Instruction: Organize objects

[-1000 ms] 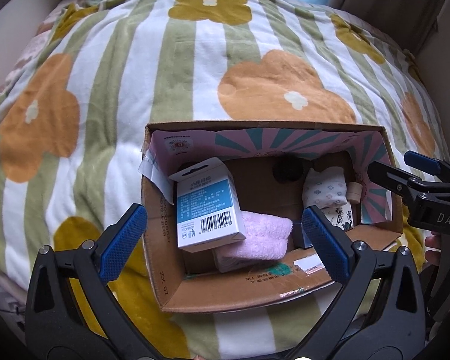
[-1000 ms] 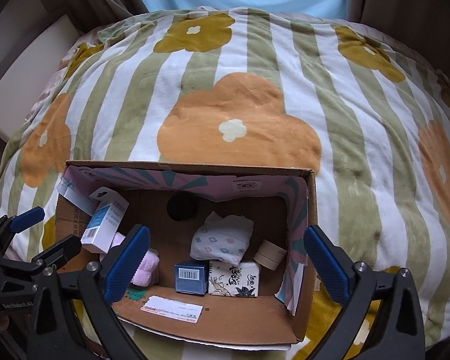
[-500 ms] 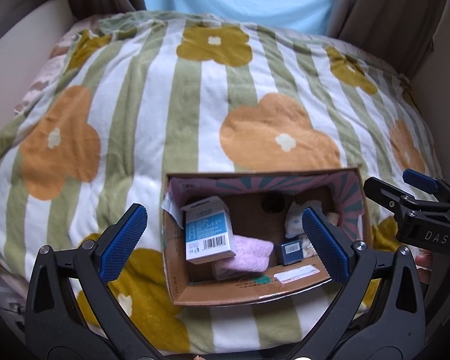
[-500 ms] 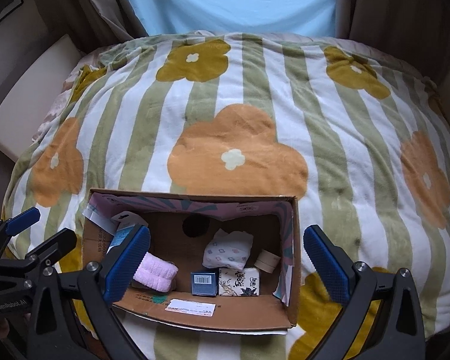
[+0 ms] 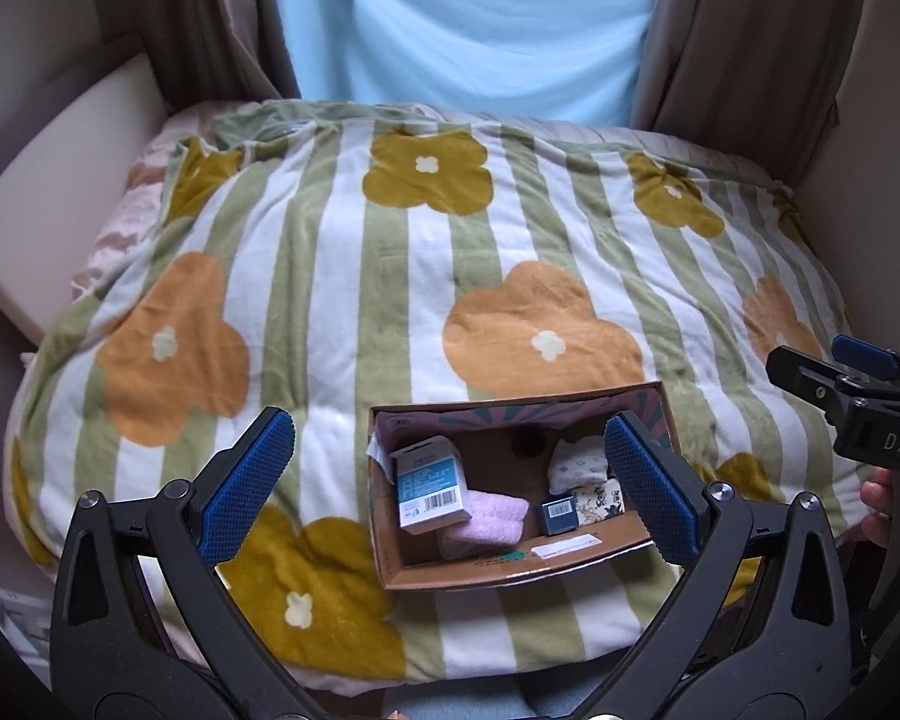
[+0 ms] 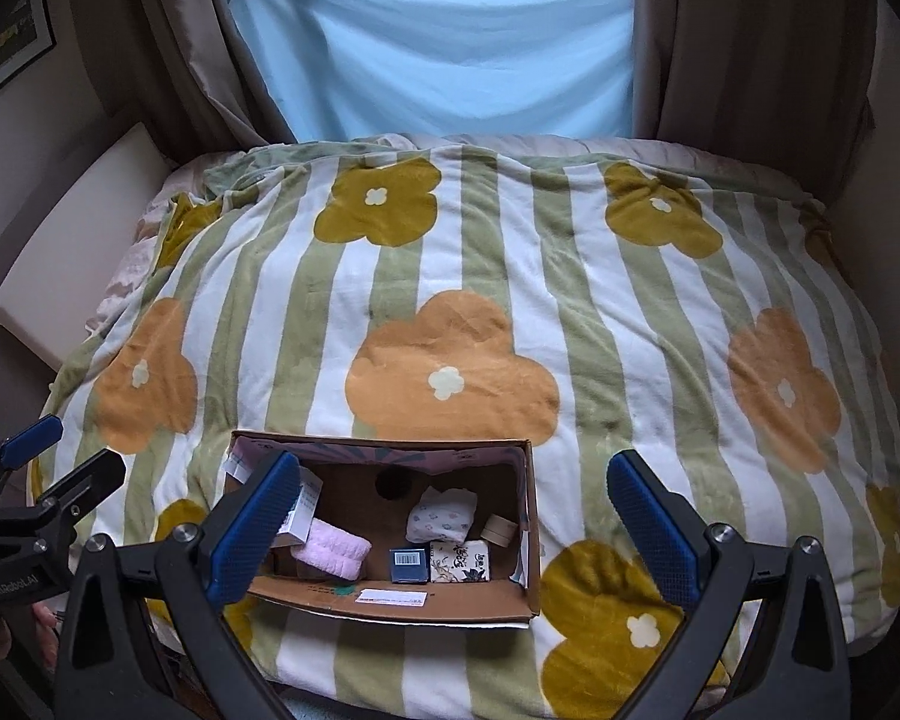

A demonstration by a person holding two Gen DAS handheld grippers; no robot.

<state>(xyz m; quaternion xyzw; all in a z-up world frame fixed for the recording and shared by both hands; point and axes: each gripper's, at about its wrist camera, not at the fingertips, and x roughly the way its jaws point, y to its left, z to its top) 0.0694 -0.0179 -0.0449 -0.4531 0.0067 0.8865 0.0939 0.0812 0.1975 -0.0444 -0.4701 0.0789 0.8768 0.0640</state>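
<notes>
Left wrist view looks down on a cardboard box (image 5: 510, 573) sitting near the front edge of a bed, on a striped blanket (image 5: 354, 276) printed with orange and mustard flowers, and the left gripper (image 5: 447, 480) hangs above it with its blue pads spread wide and nothing between them. The right gripper (image 6: 453, 519) is just as wide and just as empty in its own view, held high enough that the whole bed shows. My reading is that both are held clear of the box because nothing outside it looks left to collect: the blanket carries no loose item in either view. Inside, a white and blue carton (image 5: 431, 483) leans upright against the left wall, propped on a rolled pink towel (image 5: 489, 519); a small dark blue box (image 5: 558, 517) stands near the front wall, with a patterned tissue pack (image 6: 459, 561) just beside it, a folded white cloth with small prints (image 6: 441, 516) behind those, and a roll of tape (image 6: 499, 529) tucked by the right wall. The leaning carton is the one unsettled piece, and it could tip if the soft bedding shifts. Around the bed, brown curtains (image 6: 750, 48) frame a pale blue sheet (image 6: 438, 42) over the window, and a cream padded panel (image 5: 48, 192) lines the left side; none of it crowds the box, whose open top is unobstructed
</notes>
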